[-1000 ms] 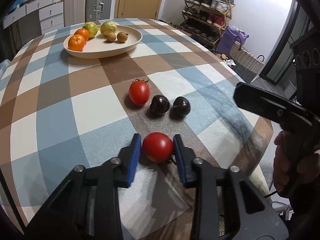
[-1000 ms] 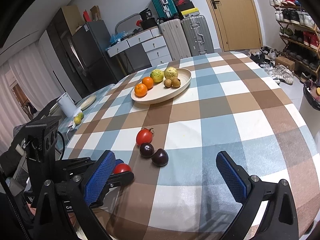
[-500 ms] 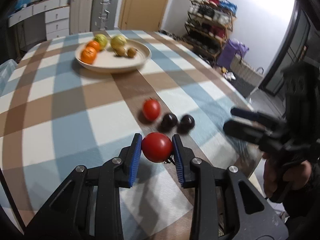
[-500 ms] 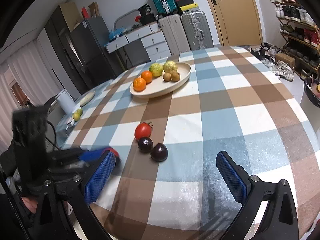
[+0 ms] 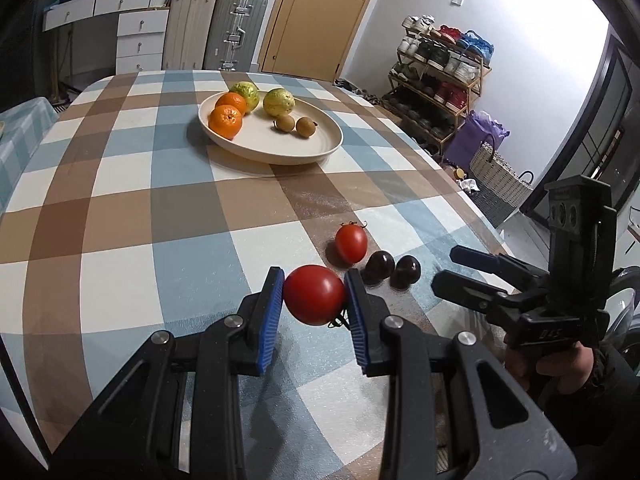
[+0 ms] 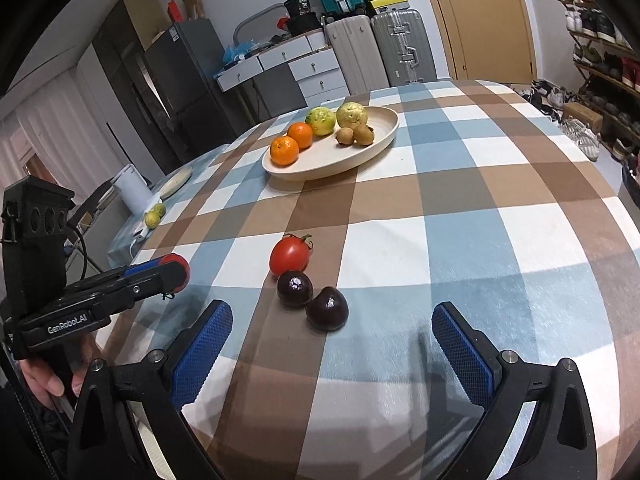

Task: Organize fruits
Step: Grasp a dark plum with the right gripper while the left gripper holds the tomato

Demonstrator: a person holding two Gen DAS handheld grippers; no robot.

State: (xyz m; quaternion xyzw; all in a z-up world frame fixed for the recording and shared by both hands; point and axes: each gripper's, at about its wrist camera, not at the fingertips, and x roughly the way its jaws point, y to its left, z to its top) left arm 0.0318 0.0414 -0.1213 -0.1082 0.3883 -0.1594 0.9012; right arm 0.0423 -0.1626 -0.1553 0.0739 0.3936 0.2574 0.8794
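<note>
Left tongs [image 5: 314, 300] pinch a tomato [image 5: 315, 294]; right tongs [image 6: 332, 344] spread wide over the table [image 6: 460, 208].

Plate [image 5: 280, 148] sits far ahead of both tongs, holding two oranges [image 5: 226, 120], two green fruits [image 5: 279, 102] and two small brown ones [image 5: 294, 124]. Tomato is clamped between the left blue pads [image 5: 271, 312], lifted off the cloth. Second tomato [image 6: 290, 256] lies ahead of the right tongs, slightly left of centre. Two plums [image 6: 312, 300] lie side by side just in front of the right tongs' gap, nearer than that tomato, not touched by either pad.
</note>
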